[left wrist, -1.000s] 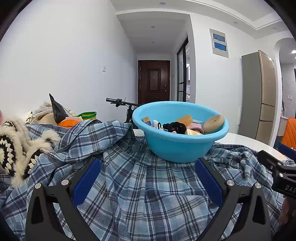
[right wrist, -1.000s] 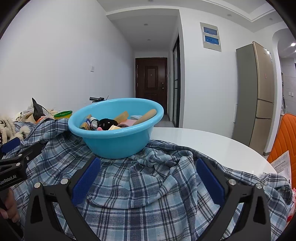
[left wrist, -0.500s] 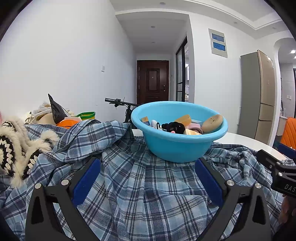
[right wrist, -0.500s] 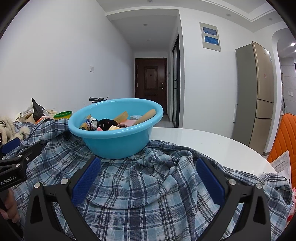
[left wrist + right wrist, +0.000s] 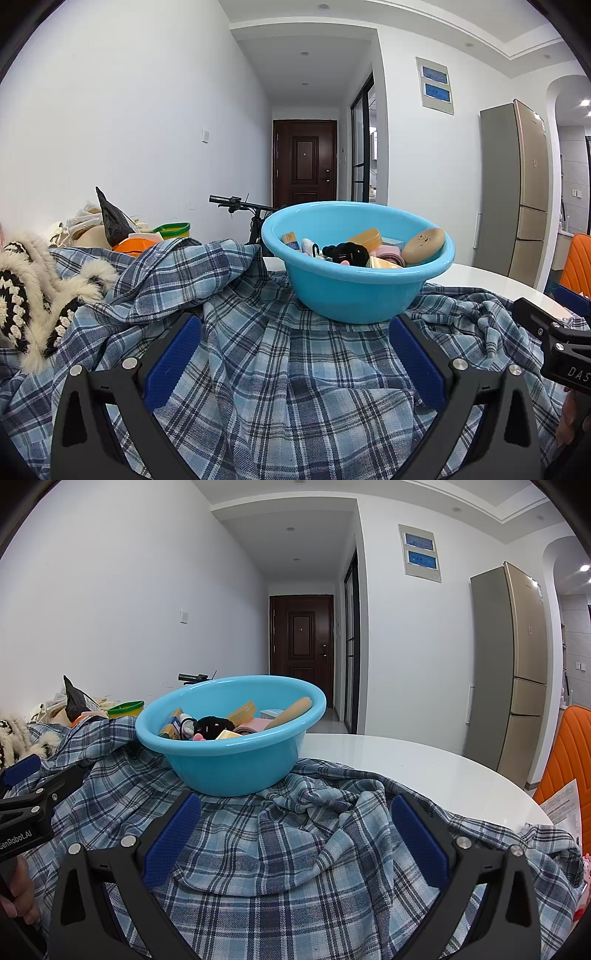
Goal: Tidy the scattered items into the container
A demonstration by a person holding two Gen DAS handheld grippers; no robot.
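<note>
1. The left gripper (image 5: 293,354) has its two blue-padded fingers (image 5: 171,360) spread wide, with nothing between them; both hang just over the plaid shirt (image 5: 280,376), and whether the pads touch the cloth cannot be told.
2. The right gripper (image 5: 293,836) is likewise spread wide and empty, its blue pads (image 5: 419,840) low over the same crumpled shirt (image 5: 295,849); contact with the cloth is unclear.
3. Taking the blue basin (image 5: 356,266) as the landmark: in the left wrist view it stands straight ahead of the left gripper, beyond the fingertips and centred between them, resting on the shirt.
4. In the right wrist view the basin (image 5: 231,738) sits ahead and left of centre, nearer the left finger; the left gripper's black body (image 5: 26,812) shows at the frame's left edge, well to the basin's left.
5. Inside the basin lie a black fluffy item (image 5: 347,253), a tan oval piece (image 5: 423,240) leaning on the right rim, a yellow-orange block (image 5: 365,236), a pink item (image 5: 386,253), and small tubes or bottles (image 5: 299,242) at the left side; finer detail is too small to tell.
6. Left of the basin, past the shirt's raised fold, sit a fuzzy black-and-cream knit piece (image 5: 33,291), a green-rimmed tub (image 5: 173,229) and an orange object (image 5: 135,245).
7. Right of the basin the white table (image 5: 424,768) is bare, with papers (image 5: 565,805) at its far right edge.
</note>
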